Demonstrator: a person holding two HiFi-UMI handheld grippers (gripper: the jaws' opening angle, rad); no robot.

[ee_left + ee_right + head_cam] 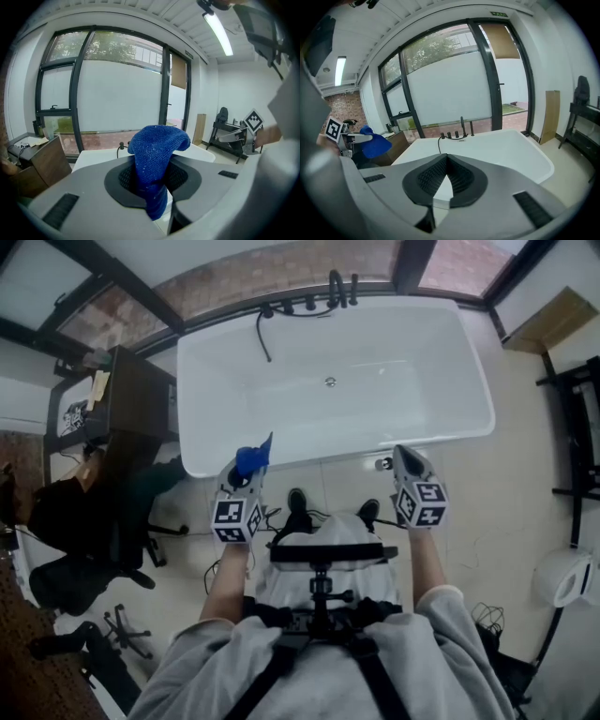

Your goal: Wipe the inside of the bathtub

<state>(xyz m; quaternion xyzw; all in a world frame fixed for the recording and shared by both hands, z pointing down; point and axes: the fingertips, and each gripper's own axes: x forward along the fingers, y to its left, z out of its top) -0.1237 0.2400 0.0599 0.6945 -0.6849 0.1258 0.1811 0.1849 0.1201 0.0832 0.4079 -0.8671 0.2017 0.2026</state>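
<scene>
Bathtub (473,381) is lying just beyond your two claws, and you are holding both short of its near rim, over the floor tiles. Your left claw (248,472) is clamping one blue cloth (253,458), with the fabric bunching above the pads and hanging down between them. In the head view, the cloth's top is overlapping the tub's near-left corner. Your right claw (406,463) is carrying nothing, its jaws meeting at the tips. You are reaching both forearms forward, roughly parallel, with the marker cubes facing up. The single white tub is showing one drain (330,382) on its floor, and one black hose (263,334) is drooping in from the taps (333,289) on the far rim. One dark cabinet (136,395) is standing just left of it.
</scene>
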